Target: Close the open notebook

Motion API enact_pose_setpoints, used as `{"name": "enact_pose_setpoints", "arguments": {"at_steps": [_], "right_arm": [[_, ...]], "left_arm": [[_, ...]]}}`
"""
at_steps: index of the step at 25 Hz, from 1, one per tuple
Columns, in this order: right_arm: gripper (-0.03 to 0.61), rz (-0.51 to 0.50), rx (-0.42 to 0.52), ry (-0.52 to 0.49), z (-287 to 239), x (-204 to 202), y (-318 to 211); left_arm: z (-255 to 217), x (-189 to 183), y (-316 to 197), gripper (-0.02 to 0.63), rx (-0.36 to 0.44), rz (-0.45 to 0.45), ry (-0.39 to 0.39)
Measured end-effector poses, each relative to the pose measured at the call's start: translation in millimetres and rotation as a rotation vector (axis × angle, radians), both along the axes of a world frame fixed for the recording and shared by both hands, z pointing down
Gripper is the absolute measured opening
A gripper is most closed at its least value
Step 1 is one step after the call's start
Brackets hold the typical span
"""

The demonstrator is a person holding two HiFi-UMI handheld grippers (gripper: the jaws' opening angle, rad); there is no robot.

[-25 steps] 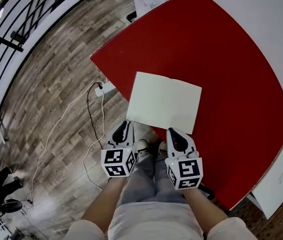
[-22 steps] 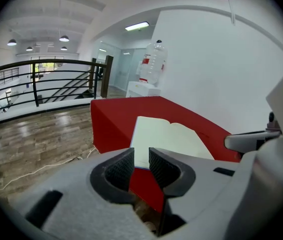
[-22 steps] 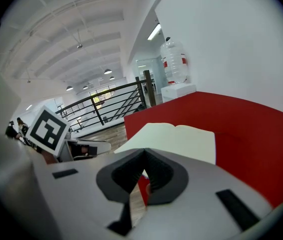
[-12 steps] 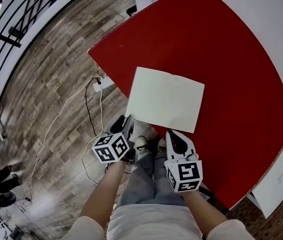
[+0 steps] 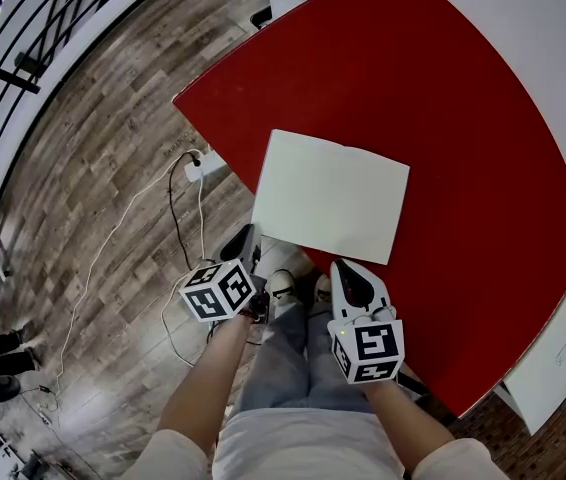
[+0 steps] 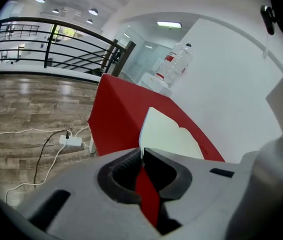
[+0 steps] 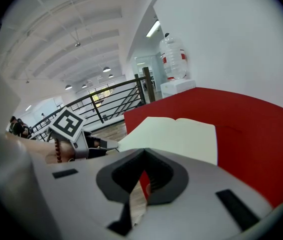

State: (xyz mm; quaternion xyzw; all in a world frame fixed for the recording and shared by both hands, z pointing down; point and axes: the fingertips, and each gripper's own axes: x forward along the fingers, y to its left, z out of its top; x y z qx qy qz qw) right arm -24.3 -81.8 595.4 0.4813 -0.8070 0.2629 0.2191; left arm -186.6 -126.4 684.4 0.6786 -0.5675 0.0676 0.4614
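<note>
Lowered, our left tongs (image 5: pixel 250 234) are closing on the notebook (image 5: pixel 331 196) corner at their tips — right tongs (image 5: pixel 341 266) shut, empty — let's fold gently.

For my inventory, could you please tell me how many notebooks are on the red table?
1: the open notebook lies at the near edge of the red table; no other shows.

Bare red table (image 5: pixel 463 118) all round notebook (image 5: pixel 331 195). Wall (image 5: pixel 553 28) behind. Power strip (image 6: pixel 71 141) on floor, left.
</note>
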Motion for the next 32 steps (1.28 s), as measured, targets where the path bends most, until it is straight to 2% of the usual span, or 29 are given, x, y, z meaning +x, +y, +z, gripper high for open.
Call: {"name": "enact_pose_setpoints", "arguments": {"at_steps": [9,15,25,32], "right_arm": [[0.005,0.003,0.010,-0.009,-1.7,-0.3,1.4],[0.005,0.020,0.025,-0.025,-9.0,1.6,-1.6],[0.005,0.099,0.066,-0.046,-28.4,34.8,4.1],[0.005,0.198,0.061,-0.039,-30.1,82.0,21.3]], "left_arm": [[-11.9,1.6,2.4,0.023,0.025,0.009,-0.027],[-48.5,9.4,2.0,0.023,0.088,0.051,-0.055],[-117.8,72.2,16.0,0.021,0.249,0.262,-0.149],[-136.5,143.2,30.7,0.023,0.330,0.410,-0.157]]}}
